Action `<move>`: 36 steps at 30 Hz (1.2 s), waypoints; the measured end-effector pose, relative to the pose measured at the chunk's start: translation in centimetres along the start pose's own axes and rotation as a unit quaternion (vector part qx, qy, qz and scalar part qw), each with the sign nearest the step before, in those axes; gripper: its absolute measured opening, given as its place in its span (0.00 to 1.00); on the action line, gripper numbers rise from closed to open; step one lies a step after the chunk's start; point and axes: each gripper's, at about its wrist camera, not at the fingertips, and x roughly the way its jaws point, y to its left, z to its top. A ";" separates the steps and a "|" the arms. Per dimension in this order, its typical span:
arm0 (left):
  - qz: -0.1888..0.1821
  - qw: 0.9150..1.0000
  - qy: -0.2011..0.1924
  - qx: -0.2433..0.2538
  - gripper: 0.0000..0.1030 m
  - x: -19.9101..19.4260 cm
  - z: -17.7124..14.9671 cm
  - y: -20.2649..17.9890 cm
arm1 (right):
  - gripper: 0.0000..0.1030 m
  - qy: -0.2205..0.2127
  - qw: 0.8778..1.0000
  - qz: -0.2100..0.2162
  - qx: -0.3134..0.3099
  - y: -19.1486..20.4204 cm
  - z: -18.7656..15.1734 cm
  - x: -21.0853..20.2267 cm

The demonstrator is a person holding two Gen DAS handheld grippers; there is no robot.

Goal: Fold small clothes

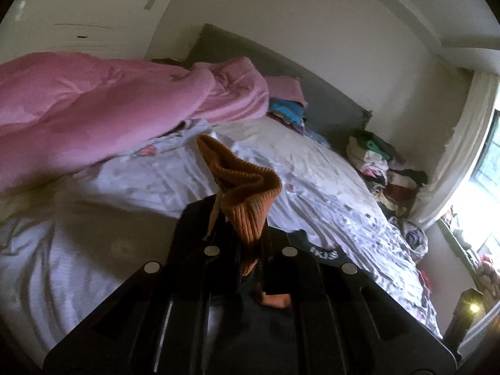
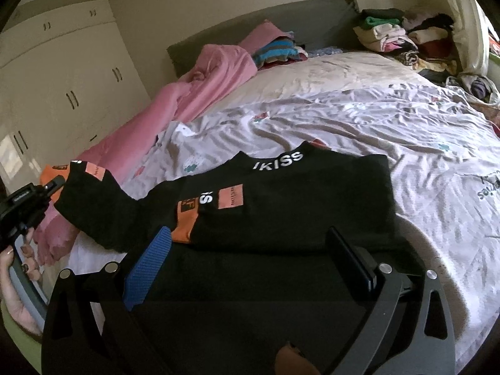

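Note:
A black small sweater [image 2: 281,206] with white "IKISS" lettering on the collar and orange patches lies on the bed. My left gripper [image 1: 243,234] is shut on the sleeve's orange ribbed cuff [image 1: 247,187] and holds it lifted above the sheet. In the right wrist view the left gripper [image 2: 47,190] is at the far left, at the sleeve end [image 2: 90,193]. My right gripper [image 2: 250,259] is open over the sweater's lower part, with a blue-padded finger [image 2: 147,272] on the left and a black finger [image 2: 350,259] on the right.
A pink blanket [image 1: 93,115] lies bunched along the left of the bed. Stacks of folded clothes [image 2: 397,34] sit at the headboard corner and another stack [image 2: 275,51] sits by the pillow. The rumpled white sheet [image 2: 406,131] spreads to the right. White wardrobes [image 2: 62,72] stand at left.

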 end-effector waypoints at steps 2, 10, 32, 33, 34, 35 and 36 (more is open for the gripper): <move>-0.007 1.000 0.001 0.009 0.02 0.1 -0.1 -1.1 | 0.96 -0.005 1.000 -0.001 0.005 -0.5 0.1 -0.4; -0.035 0.998 0.013 0.045 0.02 1.1 -0.8 -5.5 | 0.96 -0.023 0.999 -0.013 0.028 -2.8 0.2 -2.2; -0.139 0.973 0.128 0.131 0.02 8.6 -8.5 -14.0 | 0.96 -0.047 0.991 -0.077 0.101 -9.7 -0.1 -4.0; -0.142 0.972 0.132 0.136 0.02 8.8 -8.9 -14.1 | 0.96 -0.047 0.990 -0.080 0.103 -9.9 -0.2 -4.1; -0.144 0.970 0.136 0.142 0.02 9.1 -9.4 -14.4 | 0.96 -0.047 0.990 -0.084 0.106 -10.2 -0.2 -4.1; -0.146 0.968 0.141 0.148 0.02 9.3 -9.8 -14.7 | 0.96 -0.048 0.989 -0.088 0.109 -10.4 -0.2 -4.1; -0.150 0.965 0.150 0.155 0.02 9.7 -10.5 -15.1 | 0.96 -0.048 0.989 -0.090 0.111 -10.6 -0.3 -4.1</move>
